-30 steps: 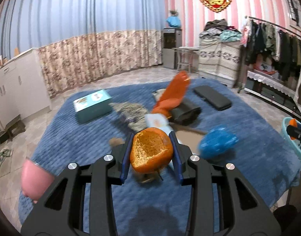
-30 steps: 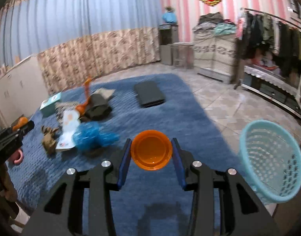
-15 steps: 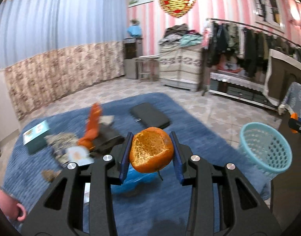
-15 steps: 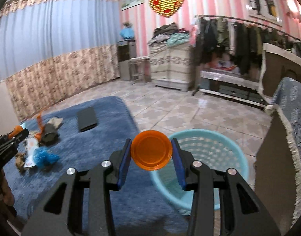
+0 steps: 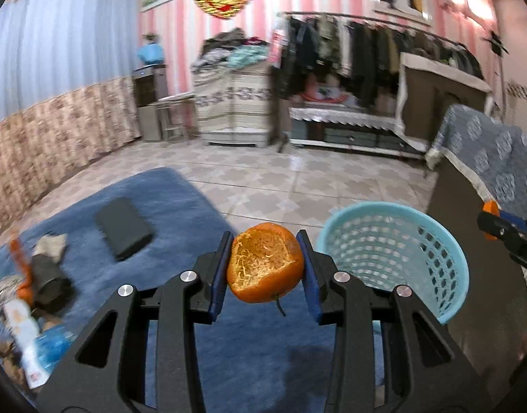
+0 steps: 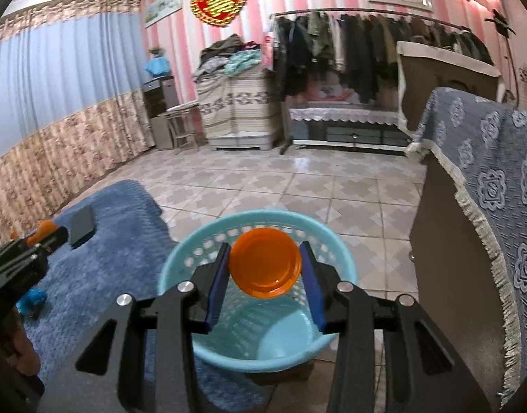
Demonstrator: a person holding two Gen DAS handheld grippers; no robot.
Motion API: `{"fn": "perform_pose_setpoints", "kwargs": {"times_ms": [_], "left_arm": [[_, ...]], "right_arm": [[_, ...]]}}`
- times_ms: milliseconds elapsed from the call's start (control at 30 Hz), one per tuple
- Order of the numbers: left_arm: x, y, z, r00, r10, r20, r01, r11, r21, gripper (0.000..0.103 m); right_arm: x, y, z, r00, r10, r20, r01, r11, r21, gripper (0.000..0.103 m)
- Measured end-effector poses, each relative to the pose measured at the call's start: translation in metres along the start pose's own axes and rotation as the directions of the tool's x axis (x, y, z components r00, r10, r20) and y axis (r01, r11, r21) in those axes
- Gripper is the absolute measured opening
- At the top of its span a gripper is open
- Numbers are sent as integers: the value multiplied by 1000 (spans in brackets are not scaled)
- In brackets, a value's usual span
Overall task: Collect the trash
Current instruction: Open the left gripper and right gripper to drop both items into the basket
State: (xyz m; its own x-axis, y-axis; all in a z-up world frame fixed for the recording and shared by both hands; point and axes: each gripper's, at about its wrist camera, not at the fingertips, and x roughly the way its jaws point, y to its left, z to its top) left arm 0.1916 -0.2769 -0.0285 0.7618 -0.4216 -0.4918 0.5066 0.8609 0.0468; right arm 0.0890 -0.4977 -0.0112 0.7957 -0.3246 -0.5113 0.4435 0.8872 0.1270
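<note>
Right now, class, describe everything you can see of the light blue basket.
The light blue basket is round, plastic-looking, its wall pierced with rows of small holes and its floor solid. It stands upright on the tiled floor at the blue rug's edge, beside a cloth-draped cabinet, and looks empty. The right tongs hold an orange lid over its mouth.

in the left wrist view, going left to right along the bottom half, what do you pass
dark pouch → flat black case → orange peel held in the left tongs → light blue basket → right tongs at the edge
</note>
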Motion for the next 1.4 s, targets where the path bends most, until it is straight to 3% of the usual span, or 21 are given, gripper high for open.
{"fn": "perform_pose_setpoints", "kwargs": {"times_ms": [167, 367, 667, 767, 833, 1000, 1233, 1400], "left_arm": [[32, -36, -4, 997, -72, -30, 74, 996, 51, 37], [64, -52, 2, 987, -158, -38, 159, 987, 7, 37], [97, -87, 11, 983, -176, -46, 179, 981, 80, 37], [99, -95, 13, 983, -178, -41, 181, 979, 97, 46], [98, -95, 16, 982, -185, -34, 187, 978, 88, 66], [90, -89, 20, 991, -131, 16, 128, 985, 114, 89], [80, -51, 22, 997, -69, 33, 67, 997, 50, 98], [66, -23, 23, 999, -9, 46, 8, 1000, 20, 98]], "right_arm": [[17, -17, -5, 999, -30, -15, 30, 999, 36, 40], [32, -24, -11, 998, -57, -29, 58, 997, 55, 40], [42, -32, -14, 995, -94, -34, 96, 993, 73, 40], [43, -33, -17, 995, -90, -39, 93, 992, 86, 40], [43, -31, -18, 995, -93, -40, 97, 991, 87, 40], [44, -30, -19, 995, -92, -42, 95, 992, 84, 40], [56, -19, -25, 995, -78, -57, 82, 995, 65, 40], [68, -4, -29, 995, -76, -63, 79, 995, 52, 40]]}}
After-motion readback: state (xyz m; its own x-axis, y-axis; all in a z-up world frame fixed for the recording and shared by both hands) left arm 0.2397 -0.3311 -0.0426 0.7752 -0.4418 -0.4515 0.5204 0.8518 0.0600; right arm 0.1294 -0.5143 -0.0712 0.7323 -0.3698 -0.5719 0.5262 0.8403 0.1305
